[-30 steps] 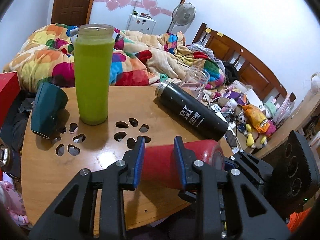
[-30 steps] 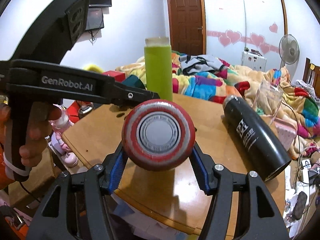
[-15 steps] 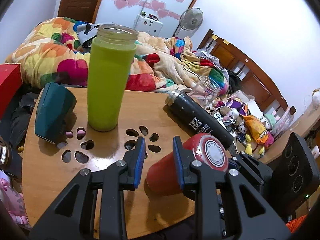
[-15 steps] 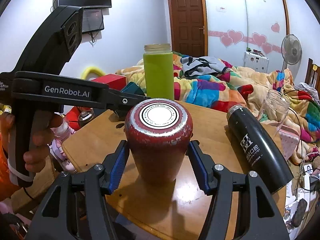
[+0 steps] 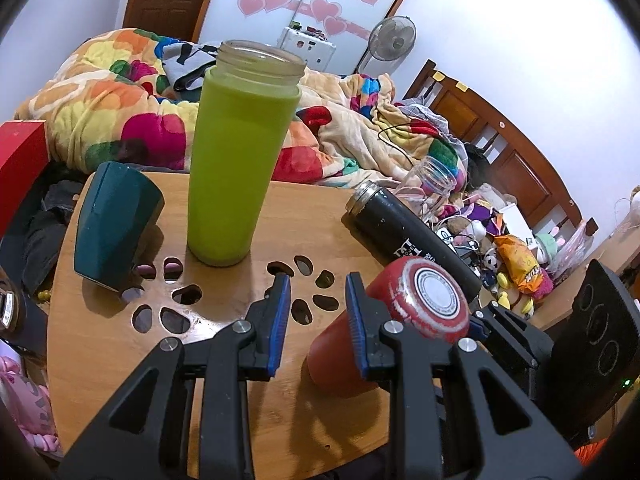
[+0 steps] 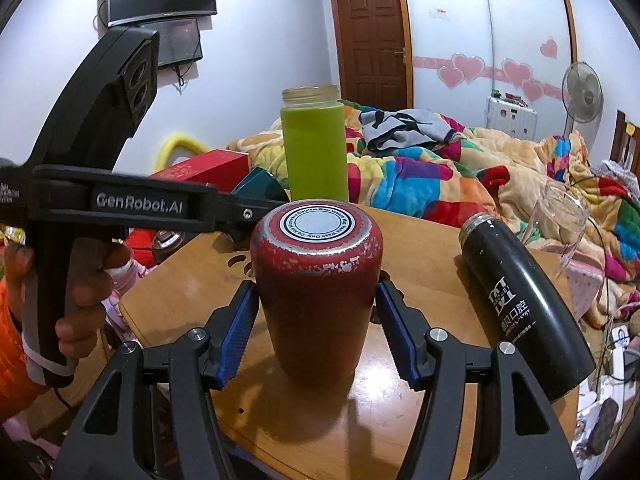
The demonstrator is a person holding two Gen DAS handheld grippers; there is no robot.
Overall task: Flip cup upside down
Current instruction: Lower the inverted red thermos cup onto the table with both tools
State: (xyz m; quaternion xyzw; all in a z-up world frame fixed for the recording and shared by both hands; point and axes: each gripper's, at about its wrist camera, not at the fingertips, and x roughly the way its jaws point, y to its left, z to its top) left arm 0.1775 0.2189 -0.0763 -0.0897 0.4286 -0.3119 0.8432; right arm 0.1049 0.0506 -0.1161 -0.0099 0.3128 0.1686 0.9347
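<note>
The red cup (image 6: 316,292) stands upside down on the round wooden table (image 6: 432,276), its worn base with a round sticker facing up. My right gripper (image 6: 316,332) is open around its lower part, with a small gap at each blue pad. In the left wrist view the red cup (image 5: 404,320) sits just right of my left gripper (image 5: 316,320), which is open and empty over the table's cut-out holes.
A tall green bottle (image 5: 236,152) stands at mid-table. A dark teal cup (image 5: 112,224) lies on its side at the left. A black flask (image 6: 524,312) lies on the right, with a clear glass jar (image 6: 568,224) behind it. A bed with a colourful quilt (image 5: 132,104) lies beyond the table.
My right gripper has turned the red cup from lying sideways to standing base-up on the table, then opened off it. My left gripper let go and drew left, clear of the cup.
</note>
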